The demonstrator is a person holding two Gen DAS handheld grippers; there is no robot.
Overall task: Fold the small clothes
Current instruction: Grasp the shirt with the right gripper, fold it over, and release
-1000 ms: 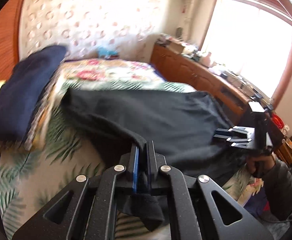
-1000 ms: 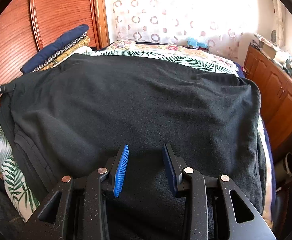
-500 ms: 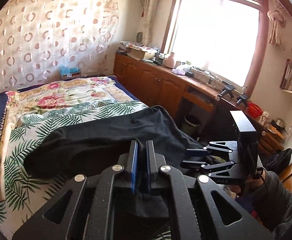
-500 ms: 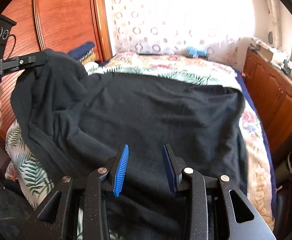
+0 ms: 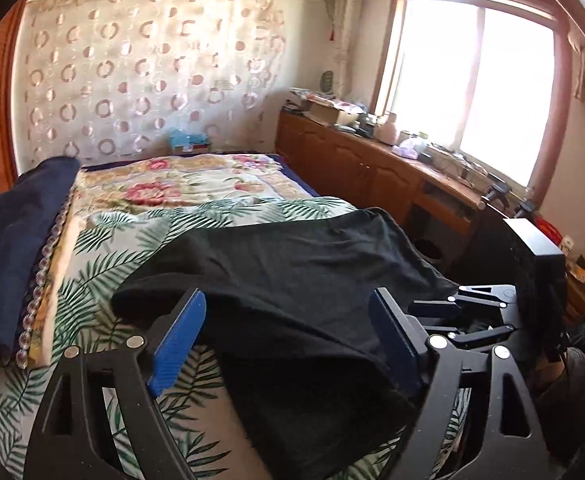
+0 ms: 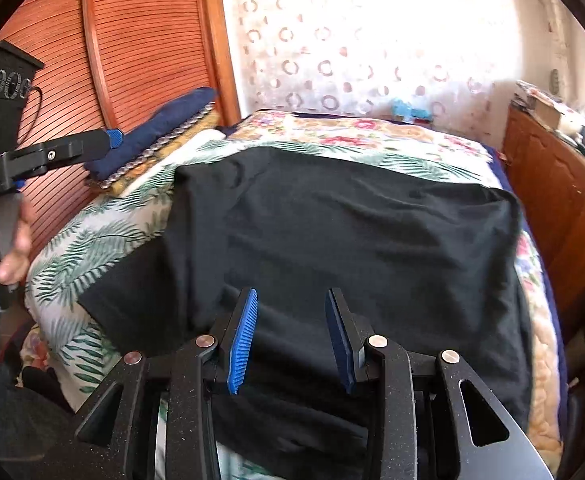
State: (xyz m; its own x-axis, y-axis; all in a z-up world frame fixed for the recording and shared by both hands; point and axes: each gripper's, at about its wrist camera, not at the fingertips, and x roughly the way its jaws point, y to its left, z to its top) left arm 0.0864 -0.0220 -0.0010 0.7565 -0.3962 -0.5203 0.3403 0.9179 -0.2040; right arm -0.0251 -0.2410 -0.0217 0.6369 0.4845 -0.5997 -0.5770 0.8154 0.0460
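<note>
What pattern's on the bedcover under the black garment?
Green palm fronds on white on the bedcover beside the black garment; pink florals farther back. Left wrist view shows it best.

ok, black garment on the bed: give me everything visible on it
The black garment is a plain, soft, matte knit, with no print showing. It lies spread across the leaf-print bedspread, its left side folded over the body and lightly wrinkled, its near edge hanging over the bed's edge. The left gripper has just been opening and no longer pinches it. The right gripper hovers open above it.
</note>
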